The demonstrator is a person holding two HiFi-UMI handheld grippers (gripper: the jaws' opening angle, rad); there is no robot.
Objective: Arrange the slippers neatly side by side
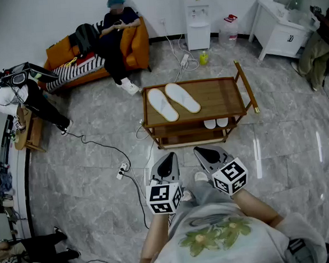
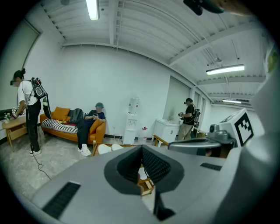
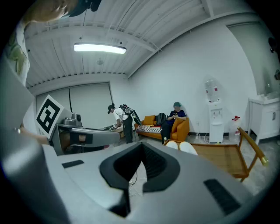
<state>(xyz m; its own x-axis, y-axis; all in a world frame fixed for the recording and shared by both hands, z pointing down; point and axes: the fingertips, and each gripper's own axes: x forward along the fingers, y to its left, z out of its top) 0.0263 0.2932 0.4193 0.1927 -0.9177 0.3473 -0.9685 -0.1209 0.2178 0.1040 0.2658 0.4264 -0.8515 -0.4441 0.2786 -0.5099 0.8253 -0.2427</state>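
Two white slippers [image 1: 161, 104] [image 1: 182, 97] lie side by side, soles down, on the left half of a low wooden trolley table [image 1: 224, 96]. They slant toward the back left. In the left gripper view the slippers [image 2: 105, 148] peek over the jaws, and the right gripper view shows the slippers [image 3: 179, 148] on the table [image 3: 227, 159]. My left gripper [image 1: 166, 157] and right gripper [image 1: 203, 152] hang close to my body, short of the table's front edge. Both are shut with nothing between the jaws, as the left gripper [image 2: 141, 149] and right gripper [image 3: 141, 147] views show.
Another white pair [image 1: 216, 123] sits on the trolley's lower shelf. Cables and a power strip [image 1: 122, 170] trail over the floor left of the trolley. An orange sofa [image 1: 136, 46] with a seated person, a water dispenser [image 1: 197, 19], a white cabinet [image 1: 281, 35] and standing people ring the room.
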